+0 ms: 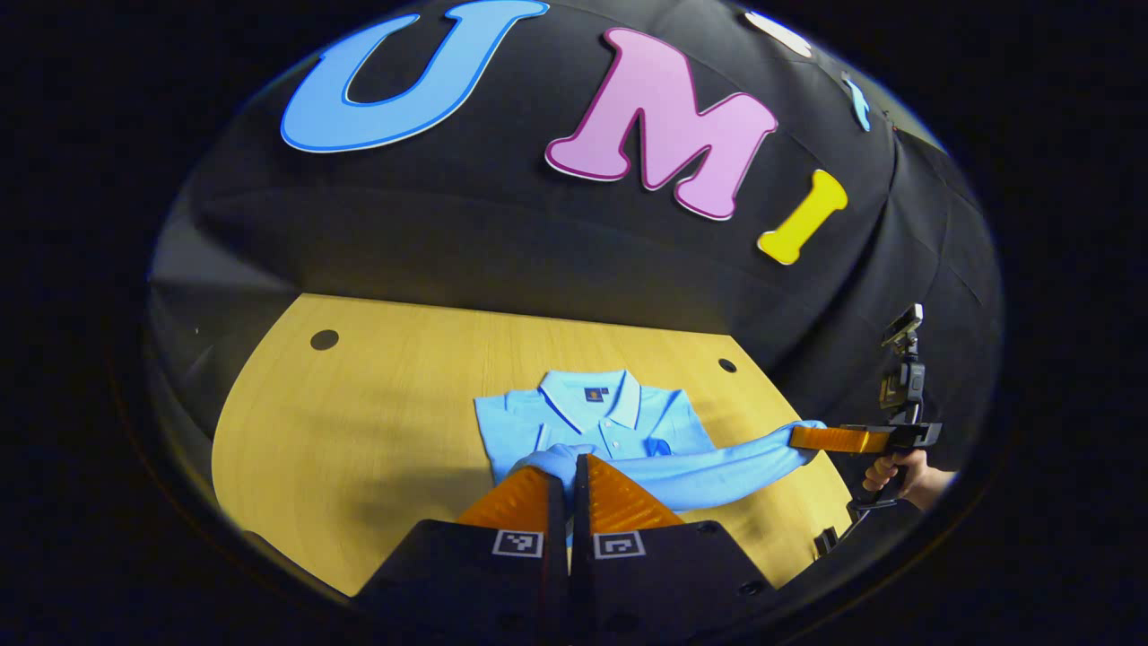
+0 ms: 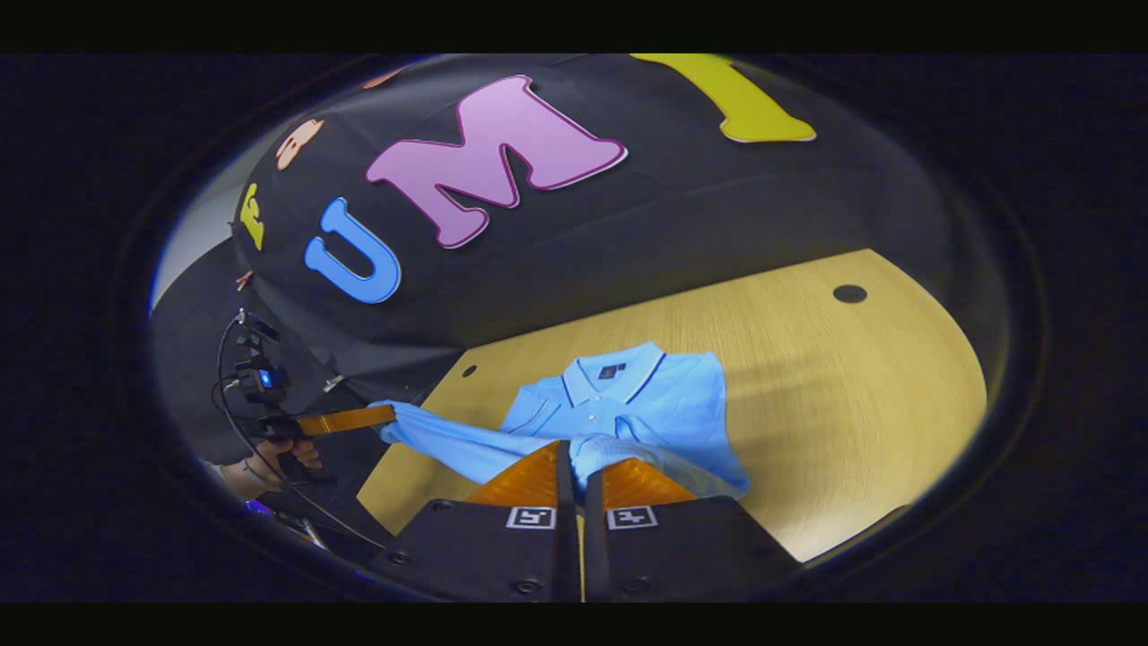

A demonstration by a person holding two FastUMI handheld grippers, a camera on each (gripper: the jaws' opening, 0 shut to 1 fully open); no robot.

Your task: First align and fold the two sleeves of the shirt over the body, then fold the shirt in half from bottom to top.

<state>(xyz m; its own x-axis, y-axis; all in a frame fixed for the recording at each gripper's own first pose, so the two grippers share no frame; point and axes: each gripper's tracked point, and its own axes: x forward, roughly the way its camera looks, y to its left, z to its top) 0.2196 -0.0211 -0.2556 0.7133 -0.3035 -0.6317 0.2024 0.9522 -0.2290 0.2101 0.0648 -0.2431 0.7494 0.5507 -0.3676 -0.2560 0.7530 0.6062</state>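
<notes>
A light blue polo shirt [image 1: 610, 422] lies collar-up on the wooden table [image 1: 377, 404]. One long sleeve [image 1: 717, 467] is stretched taut between the two grippers, above the shirt's lower body. My left gripper [image 1: 569, 462] is shut on one end of that sleeve. Farther right, the right gripper [image 1: 794, 437], held by a hand [image 1: 897, 471], pinches the other end. In the right gripper view, the right gripper [image 2: 571, 449] is shut on bunched blue cloth, the sleeve [image 2: 457, 444] runs left to the left gripper [image 2: 393, 413], and the shirt [image 2: 646, 395] lies beyond.
The table [image 2: 852, 386] has small round holes near its far edge [image 1: 324, 339] [image 1: 726, 365] [image 2: 848, 292]. Black cloth walls close in the back and sides. A cable [image 2: 224, 377] hangs by the hand [image 2: 269, 462] holding the left gripper.
</notes>
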